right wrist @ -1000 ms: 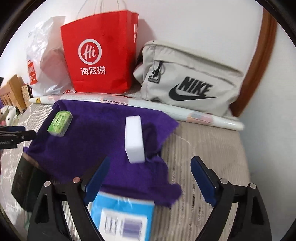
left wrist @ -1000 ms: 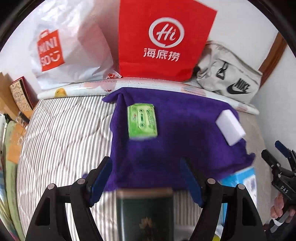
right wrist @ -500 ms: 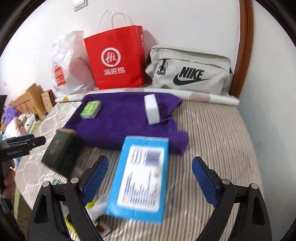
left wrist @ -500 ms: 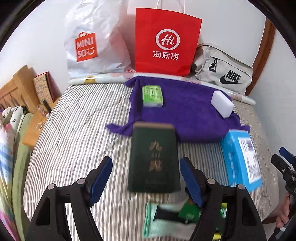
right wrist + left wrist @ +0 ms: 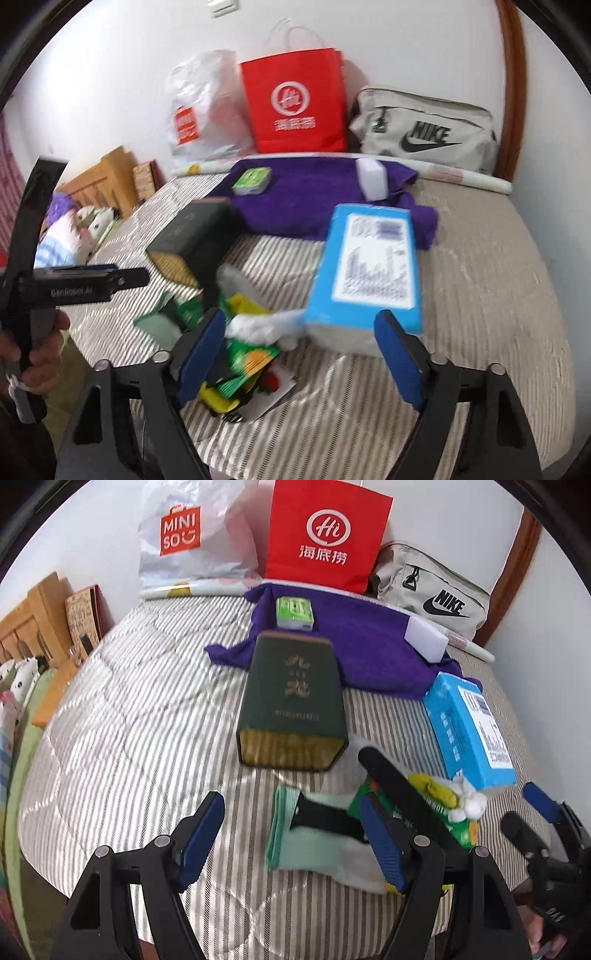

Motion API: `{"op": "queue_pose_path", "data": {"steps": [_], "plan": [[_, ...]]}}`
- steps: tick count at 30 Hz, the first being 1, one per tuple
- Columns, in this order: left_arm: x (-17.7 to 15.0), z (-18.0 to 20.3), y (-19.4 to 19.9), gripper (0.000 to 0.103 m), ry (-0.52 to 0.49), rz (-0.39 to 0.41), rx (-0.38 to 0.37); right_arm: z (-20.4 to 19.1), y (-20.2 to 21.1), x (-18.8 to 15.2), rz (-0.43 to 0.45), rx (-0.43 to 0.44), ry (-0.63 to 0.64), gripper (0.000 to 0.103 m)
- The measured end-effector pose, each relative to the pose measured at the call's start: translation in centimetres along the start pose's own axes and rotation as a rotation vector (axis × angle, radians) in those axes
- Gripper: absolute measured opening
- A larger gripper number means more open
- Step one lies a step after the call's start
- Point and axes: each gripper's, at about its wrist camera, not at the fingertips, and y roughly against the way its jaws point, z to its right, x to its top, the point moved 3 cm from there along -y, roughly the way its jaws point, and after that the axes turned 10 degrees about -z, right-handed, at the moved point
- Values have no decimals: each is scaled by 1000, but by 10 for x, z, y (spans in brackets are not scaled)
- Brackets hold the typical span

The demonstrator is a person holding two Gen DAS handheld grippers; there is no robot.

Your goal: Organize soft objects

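Observation:
A purple towel [image 5: 354, 635] lies at the far side of the striped bed, with a green tissue pack [image 5: 294, 613] and a white sponge [image 5: 425, 641] on it. A dark green box [image 5: 291, 701] and a blue box [image 5: 467, 727] lie in front of it. A pile of small soft items [image 5: 388, 812], mint cloth, green packet, white cotton, lies near the front edge. My left gripper [image 5: 291, 838] is open and empty over the mint cloth. My right gripper [image 5: 303, 354] is open and empty above the pile [image 5: 243, 347] and the blue box [image 5: 369, 269].
A red paper bag [image 5: 325, 535], a white Miniso bag [image 5: 184, 539] and a grey Nike bag [image 5: 432, 594] stand against the wall behind a rolled sheet [image 5: 461, 173]. Wooden furniture [image 5: 33, 620] and plush toys [image 5: 81, 225] are at the left. A brown bedpost [image 5: 511, 88] stands at the right.
Both grippers have pulled back and up from the towel toward the bed's front edge. The boxes and the pile of small items have come into view. Both stay open.

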Motion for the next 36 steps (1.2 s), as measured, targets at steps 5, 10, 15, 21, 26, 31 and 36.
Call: {"op": "queue_pose_path", "data": {"steps": [5,10,15,21,26,31,36], "plan": [[-7,-5,-8,74,15,-7,-8,-17,-17,-3,-19,-2,42,64],[-10,-10,-16,74,32,-30,-41,-27,-35,-4,-48,-15,68,53],[-14,-11,-23,74,25,-44,-61,-27,-48,-4,-65,6,57,34],[-17,-3,-27,74,13,-62,-120,-27,-29,0,2,-29,83,33],[-20,10,-21,74,-15,-63,-157,-17,-12,2,34,-13,48,33],[-21,32,-9,74,-61,-42,-181,-12,3,-2,55,-28,42,33],[-21,57,-11,74,-103,-46,-217,-3,17,-16,59,-34,38,33]]}}
